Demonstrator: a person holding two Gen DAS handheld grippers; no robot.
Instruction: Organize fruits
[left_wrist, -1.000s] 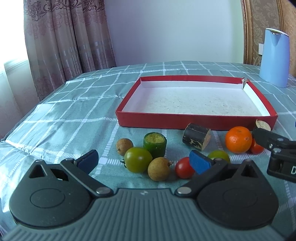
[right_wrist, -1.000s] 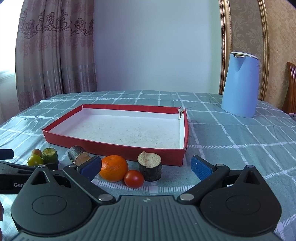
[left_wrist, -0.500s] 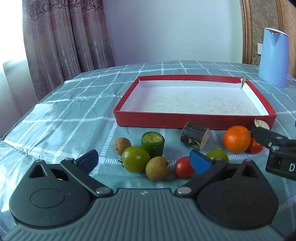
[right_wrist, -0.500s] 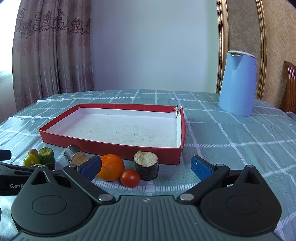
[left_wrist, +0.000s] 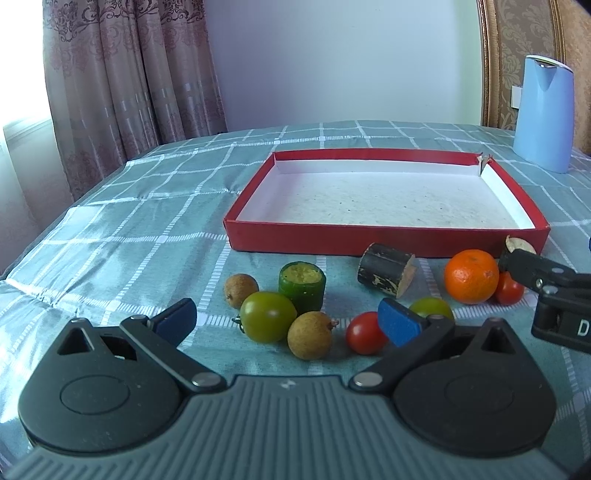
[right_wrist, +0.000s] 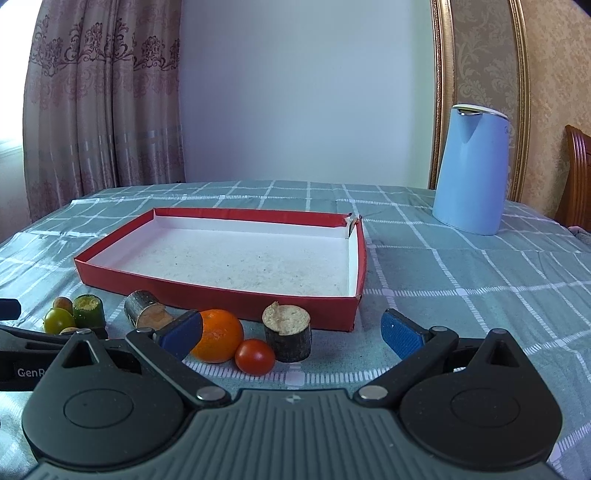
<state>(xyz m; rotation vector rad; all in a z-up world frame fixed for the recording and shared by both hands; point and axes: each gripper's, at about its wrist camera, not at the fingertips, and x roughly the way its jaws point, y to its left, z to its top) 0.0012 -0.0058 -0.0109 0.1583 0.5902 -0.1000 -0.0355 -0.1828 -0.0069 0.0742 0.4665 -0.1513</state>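
While both grippers hover low over the checked cloth, the fruit lies loose in front of the tray.
Left gripper (left_wrist: 286, 319): fingers spread wide, holding nothing; a green tomato (left_wrist: 267, 321) and a brown longan (left_wrist: 309, 335) sit between its blue pads.
Right gripper (right_wrist: 291, 334): fingers spread wide, holding nothing; the orange (right_wrist: 218, 336), a red tomato (right_wrist: 255, 357) and a cut stem piece (right_wrist: 287, 336) sit between its pads.
Tray (left_wrist: 384, 242): red walls, white floor, no fruit inside; it stands on the bench (left_wrist: 129, 229) just behind the fruit.
Fruit row, left view: a second longan (left_wrist: 241, 290), a green cut piece (left_wrist: 302, 286) standing upright, a dark stem piece (left_wrist: 386, 275) lying on its side, another red tomato (left_wrist: 365, 332), a second green tomato (left_wrist: 432, 308) partly hidden by the pad.
Orange and tomato: touching, near the tray's front right corner.
Kettle (right_wrist: 471, 170): blue, upright, well behind the tray to the right.
Curtain (right_wrist: 103, 110): hangs at the left.
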